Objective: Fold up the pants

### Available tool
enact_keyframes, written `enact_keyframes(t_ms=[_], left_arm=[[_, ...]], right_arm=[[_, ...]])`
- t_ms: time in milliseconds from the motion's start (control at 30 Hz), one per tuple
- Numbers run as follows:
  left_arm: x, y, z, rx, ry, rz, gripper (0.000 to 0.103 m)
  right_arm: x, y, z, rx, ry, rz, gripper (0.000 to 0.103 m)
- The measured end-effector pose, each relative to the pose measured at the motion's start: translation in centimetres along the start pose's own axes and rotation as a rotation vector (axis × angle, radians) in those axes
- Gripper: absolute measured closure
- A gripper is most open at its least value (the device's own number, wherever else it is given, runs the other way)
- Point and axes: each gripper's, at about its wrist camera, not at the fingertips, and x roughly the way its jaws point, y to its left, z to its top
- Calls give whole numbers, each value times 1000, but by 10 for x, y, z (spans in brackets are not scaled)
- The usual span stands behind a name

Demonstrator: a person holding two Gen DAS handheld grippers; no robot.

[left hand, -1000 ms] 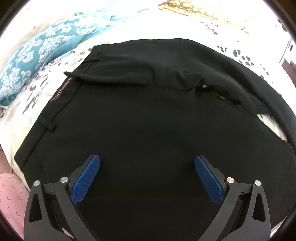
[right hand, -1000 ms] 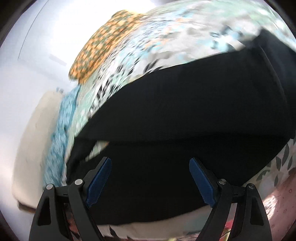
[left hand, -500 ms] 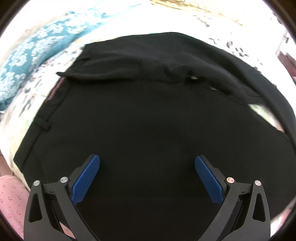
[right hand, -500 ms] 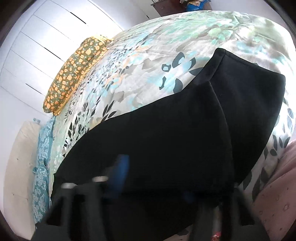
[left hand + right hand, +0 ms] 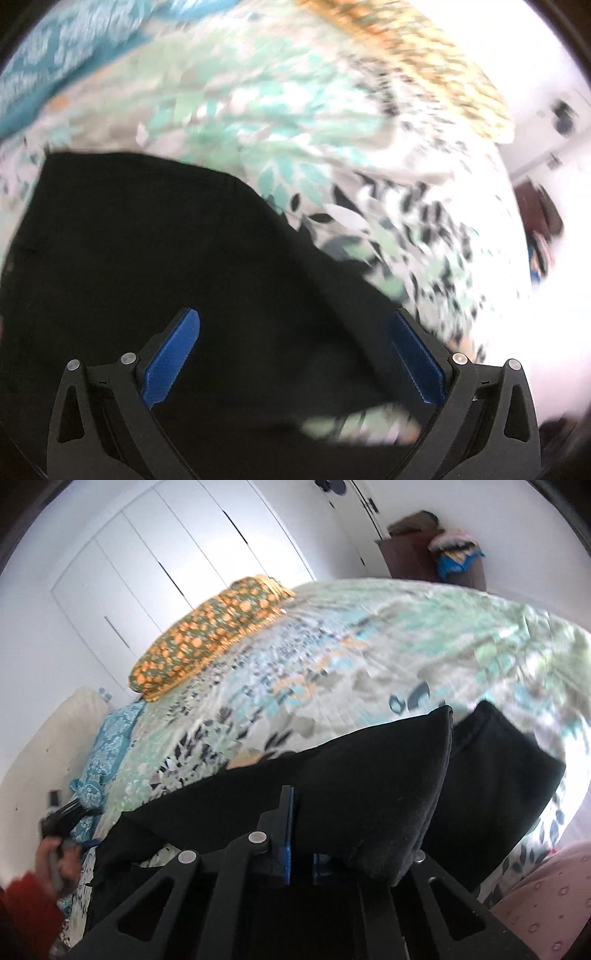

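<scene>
Black pants (image 5: 147, 240) lie spread on a floral bedspread (image 5: 295, 129). My left gripper (image 5: 295, 317) hangs open over the black cloth, near the pants' right-hand edge, with nothing between its blue pads; this view is blurred. In the right wrist view my right gripper (image 5: 301, 812) has its jaws closing to a tight pinch on a leg of the pants (image 5: 369, 775), cloth pressed between the pads. The pinched fold is raised and drapes over the right finger, hiding it. The other leg end (image 5: 498, 768) lies flat behind it.
An orange-patterned pillow (image 5: 210, 635) and a teal pillow (image 5: 107, 746) lie at the bed's far side, before white wardrobe doors (image 5: 166, 554). A brown cabinet (image 5: 424, 550) stands at the back right. A hand in a red sleeve (image 5: 55, 849) holds the other gripper at the left. Pink dotted cloth (image 5: 546, 897) sits lower right.
My right gripper went from wide open to shut on the pants leg and rose, lifting the fold. My left gripper swept sideways to the right along the pants, still open.
</scene>
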Motion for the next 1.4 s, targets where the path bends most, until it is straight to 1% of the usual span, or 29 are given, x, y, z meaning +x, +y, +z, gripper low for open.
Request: enact_keyframes(t_ms=[67, 133, 233, 333, 367, 400, 433, 467, 500, 567, 633, 700, 733, 767, 800, 867, 900, 933, 967, 1000, 1067, 1100, 1167, 1200, 1233, 1300, 1333, 1367, 1400], left_arm=[[19, 0, 10, -57, 45, -3, 1], [31, -2, 14, -85, 62, 13, 1], [45, -4, 17, -95, 73, 59, 1], [52, -4, 18, -94, 69, 68, 4], [51, -5, 18, -88, 55, 63, 18], [51, -4, 20, -85, 48, 59, 48], [52, -2, 22, -85, 49, 54, 64], [52, 1, 22, -90, 52, 50, 89], [50, 4, 21, -95, 48, 41, 94], [37, 8, 20, -106, 4, 25, 96], [12, 4, 17, -109, -44, -12, 97], [-38, 0, 6, -73, -126, -78, 97], [-61, 0, 0, -51, -167, -102, 97], [-95, 4, -14, -19, -233, -128, 97], [-120, 9, -28, 4, -286, -143, 96], [-163, 35, -73, 27, -379, -149, 94], [-170, 54, -100, 11, -377, -140, 93], [-168, 68, -122, -7, -348, -133, 92], [-158, 85, -150, -23, -296, -108, 92], [-147, 96, -171, -26, -252, -75, 92], [-110, 119, -215, -20, -124, 11, 93], [-94, 128, -229, -42, -71, 17, 93], [-76, 139, -234, -103, 15, -14, 96], [-76, 140, -232, -109, 13, -29, 96], [-78, 138, -227, -95, 1, -30, 96], [-80, 133, -221, -67, -13, -32, 95], [-79, 131, -220, -62, -15, -36, 95], [-77, 130, -220, -56, -15, -32, 95], [-77, 129, -221, -50, -13, -26, 96]], right_arm=[[-11, 1, 2, -4, -14, 27, 96], [-22, 3, 4, 0, -25, 63, 96], [-32, 7, 12, 0, -40, 108, 96], [-43, 10, 21, -19, -57, 150, 96], [-45, 10, 23, -20, -58, 157, 96], [-47, 11, 26, -20, -59, 168, 96], [-48, 10, 28, -17, -58, 178, 96], [-49, 9, 29, -12, -56, 189, 96], [-48, 7, 31, -4, -49, 198, 96], [-41, 3, 34, 18, -15, 198, 96], [-30, -6, 39, 60, 22, 196, 96], [-24, -12, 52, 59, 26, 200, 96], [-24, -13, 65, 44, 15, 205, 96], [-25, -15, 75, 39, 8, 217, 96], [-26, -17, 85, 41, 2, 232, 96], [-20, -22, 102, 43, 36, 256, 96], [-13, -25, 106, 34, 79, 242, 96], [-3, -28, 105, 26, 136, 220, 96], [10, -33, 100, 19, 216, 181, 96], [23, -39, 91, 20, 295, 130, 96], [49, -54, 69, 14, 436, 41, 96], [61, -60, 55, -12, 500, -19, 96], [78, -65, 35, -84, 584, -112, 96], [82, -66, 29, -102, 609, -141, 96], [82, -67, 30, -97, 602, -136, 94], [78, -73, 32, -61, 569, -108, 93], [76, -78, 32, -38, 563, -96, 90], [75, -83, 32, -10, 559, -80, 84], [73, -91, 32, 27, 556, -70, 81]])
